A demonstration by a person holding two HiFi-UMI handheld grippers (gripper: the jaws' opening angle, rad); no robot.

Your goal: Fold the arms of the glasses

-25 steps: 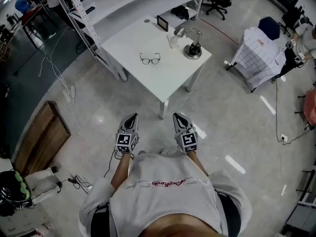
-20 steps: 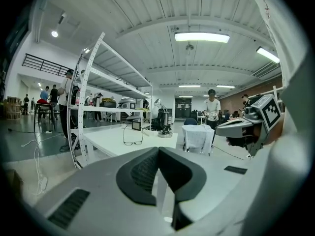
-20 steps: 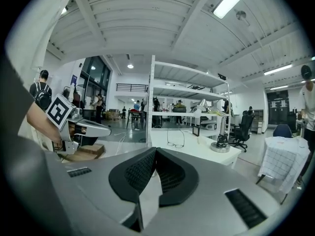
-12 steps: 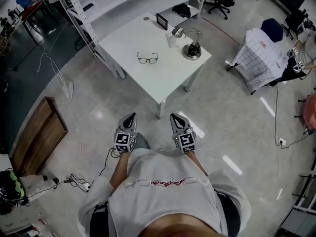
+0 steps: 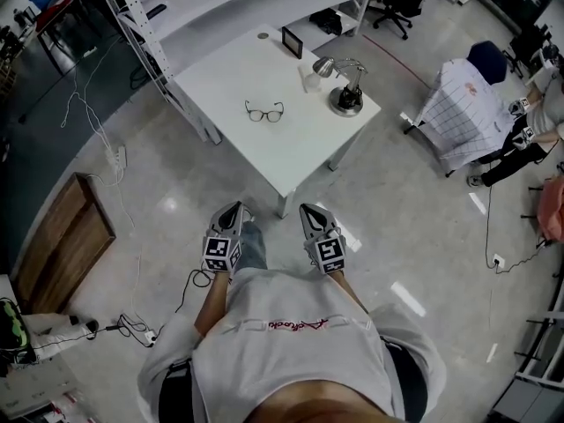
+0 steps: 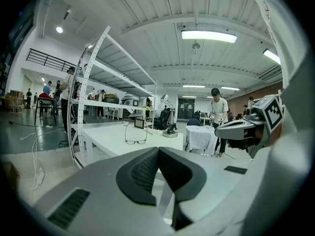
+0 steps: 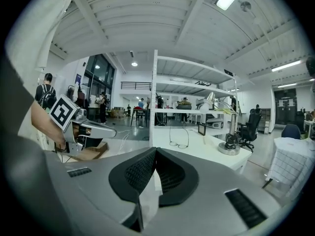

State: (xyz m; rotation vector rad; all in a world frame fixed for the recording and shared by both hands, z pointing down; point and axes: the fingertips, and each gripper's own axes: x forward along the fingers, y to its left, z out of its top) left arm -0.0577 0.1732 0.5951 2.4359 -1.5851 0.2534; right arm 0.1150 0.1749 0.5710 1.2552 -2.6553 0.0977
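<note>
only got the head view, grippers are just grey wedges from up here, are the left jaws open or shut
Observer: The left gripper is shut. In the left gripper view its dark pads meet at the tip with nothing between them.
Operator: and the right one
Observer: The right gripper is shut too. In its own view the pads are together and empty.
Operator: glasses are tiny here, arms open or folded
Observer: Open. The right gripper view shows the glasses on the white table with both arms swung out, well ahead of the jaws and untouched.
</note>
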